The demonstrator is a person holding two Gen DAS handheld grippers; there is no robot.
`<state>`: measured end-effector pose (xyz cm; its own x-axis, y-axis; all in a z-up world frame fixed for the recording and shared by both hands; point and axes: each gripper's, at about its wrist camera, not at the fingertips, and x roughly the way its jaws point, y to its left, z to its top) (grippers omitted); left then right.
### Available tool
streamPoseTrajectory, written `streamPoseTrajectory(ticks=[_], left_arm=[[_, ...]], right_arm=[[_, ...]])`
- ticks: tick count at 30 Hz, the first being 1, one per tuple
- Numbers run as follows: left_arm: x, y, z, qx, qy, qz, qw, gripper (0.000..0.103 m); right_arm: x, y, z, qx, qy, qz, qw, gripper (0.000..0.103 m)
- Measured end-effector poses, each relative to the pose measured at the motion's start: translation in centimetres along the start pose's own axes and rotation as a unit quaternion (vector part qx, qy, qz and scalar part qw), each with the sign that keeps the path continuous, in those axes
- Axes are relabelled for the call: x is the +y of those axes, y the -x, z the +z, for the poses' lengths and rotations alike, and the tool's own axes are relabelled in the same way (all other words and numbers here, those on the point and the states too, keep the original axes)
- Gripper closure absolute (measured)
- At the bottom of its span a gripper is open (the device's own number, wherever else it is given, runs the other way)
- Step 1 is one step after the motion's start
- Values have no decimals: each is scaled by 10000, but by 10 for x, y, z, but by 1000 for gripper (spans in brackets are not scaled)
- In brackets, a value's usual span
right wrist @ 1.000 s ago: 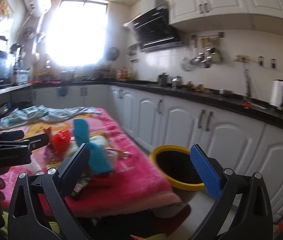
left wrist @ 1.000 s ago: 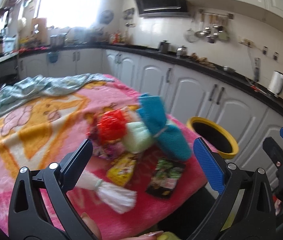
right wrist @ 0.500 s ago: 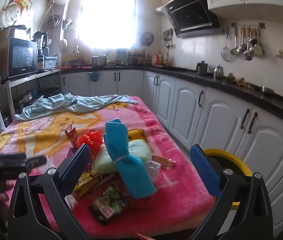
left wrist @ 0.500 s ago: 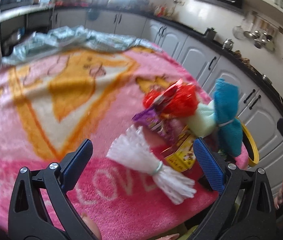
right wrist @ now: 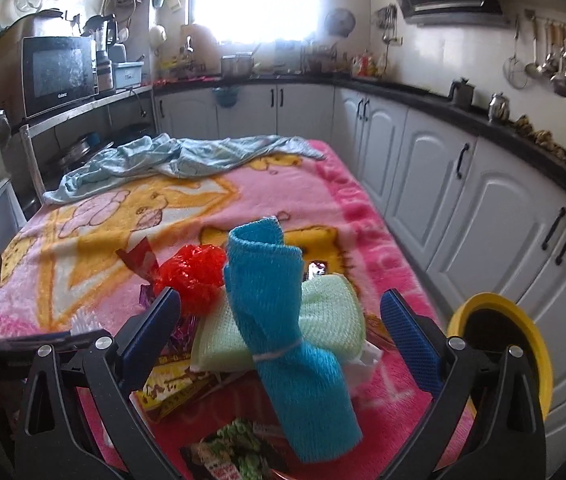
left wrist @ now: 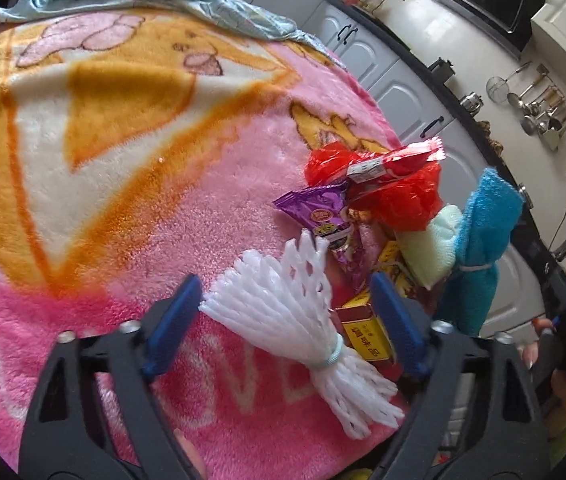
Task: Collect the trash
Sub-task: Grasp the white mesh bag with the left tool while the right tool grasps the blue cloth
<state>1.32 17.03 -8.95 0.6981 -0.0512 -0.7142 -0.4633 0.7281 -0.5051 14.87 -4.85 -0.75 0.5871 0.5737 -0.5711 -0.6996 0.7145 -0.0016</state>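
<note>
The left handheld gripper [left wrist: 283, 320] is a black plastic clamp with two broad arms, each pierced by a long triangular cut-out. Round silver screw heads sit in pairs near the top of each arm. Its two fingers carry flat rectangular blue pads [left wrist: 173, 326] with a finely ribbed, grippy surface.

The right handheld gripper [right wrist: 283, 332] has the same build: matt black arms with triangular openings, bright silver screw heads at the shoulders, and blue textured pads [right wrist: 409, 340] on angular black finger mounts.

At the right edge of the left wrist view, a person's fingers [left wrist: 539, 354] with long, pale polished nails show against more black gripper housing.
</note>
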Motion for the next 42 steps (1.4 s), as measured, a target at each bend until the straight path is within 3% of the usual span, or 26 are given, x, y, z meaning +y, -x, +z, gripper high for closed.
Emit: streamPoseTrajectory(ticks=[3,4,9,10,14,23,27,34,42], left_arm=[[4,-4,2,36,-3,31,10000,53],[5,-5,2,45,-1,31,10000,60],[12,-3,5,45,71,-63,9999,76],[13,-2,5,37,76,-85,9999,80],[14,7,8,-68,20,-159,9998,89],[4,35,18,-383,-254,-378,9982,94],[-19,58,25,-742,-586,-533,9941,94],[-84,83,37,-1335,-1419,-801,9776,94],[-175,65,50,-1561,-1924,-1145,9620,94]], right_arm=[[-4,-13,6,117,-40,152,9998,13],[-4,-17,8,174,11,219,9996,24],[-7,-31,11,414,146,457,9980,57],[-8,-32,11,436,147,524,9976,68],[-15,-27,16,391,62,649,9971,81],[-45,15,31,-14,-376,780,9962,84],[-64,39,34,-281,-628,762,9947,84],[-104,78,35,-710,-1018,571,9906,84],[-169,118,24,-1231,-1681,201,9778,84]])
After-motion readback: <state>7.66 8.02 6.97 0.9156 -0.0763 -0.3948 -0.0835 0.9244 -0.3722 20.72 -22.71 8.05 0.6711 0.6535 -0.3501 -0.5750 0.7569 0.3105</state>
